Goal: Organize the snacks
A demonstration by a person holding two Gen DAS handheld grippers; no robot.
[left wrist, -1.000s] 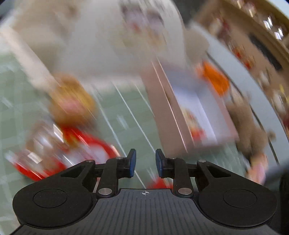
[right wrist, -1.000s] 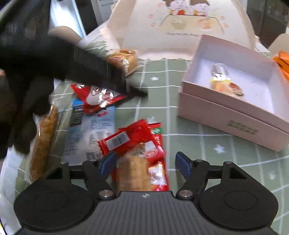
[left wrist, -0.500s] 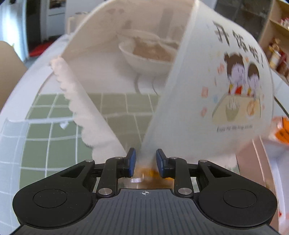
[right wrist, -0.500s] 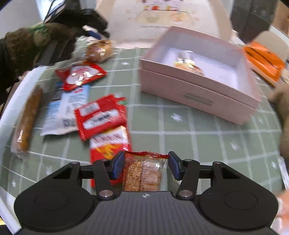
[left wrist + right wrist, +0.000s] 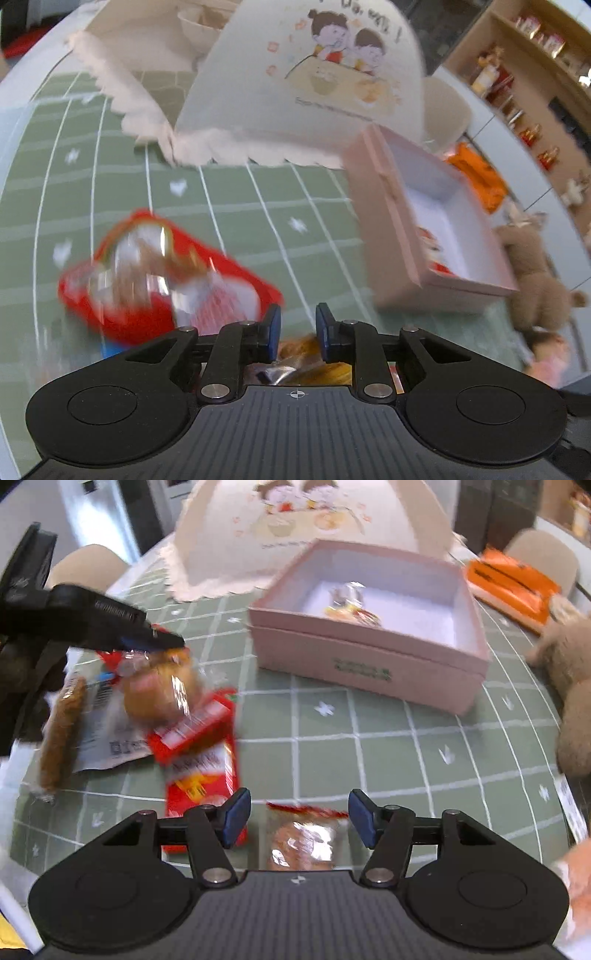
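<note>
Pink box (image 5: 369, 661) sits at 1 o'clock in my right view, open, with one wrapped snack (image 5: 349, 607) inside; the rest is outside it, so I judge the job barely started. Left gripper (image 5: 155, 640), coming in at 9 o'clock in that view, has a clear-wrapped bun (image 5: 159, 690) hanging from its tips; its jaws are closing, pinched on the wrapper top. In the left view the same gripper (image 5: 297, 330) shows orange wrapper between the pads, blurred. Right gripper (image 5: 295, 818): jaws opening, a small cracker pack (image 5: 303, 840) lies between them, pads clear of it on both sides, so I call it released. Left on the cloth (image 5: 406, 760) at 9 to 10 o'clock: two red packs (image 5: 195, 753), a white pack (image 5: 110, 734), a long brown stick (image 5: 61, 738). Both grippers tilt steeply down toward the cloth. Food cover (image 5: 314, 528) stands behind the box at 12; plush toy (image 5: 569, 686) at 3.
</note>
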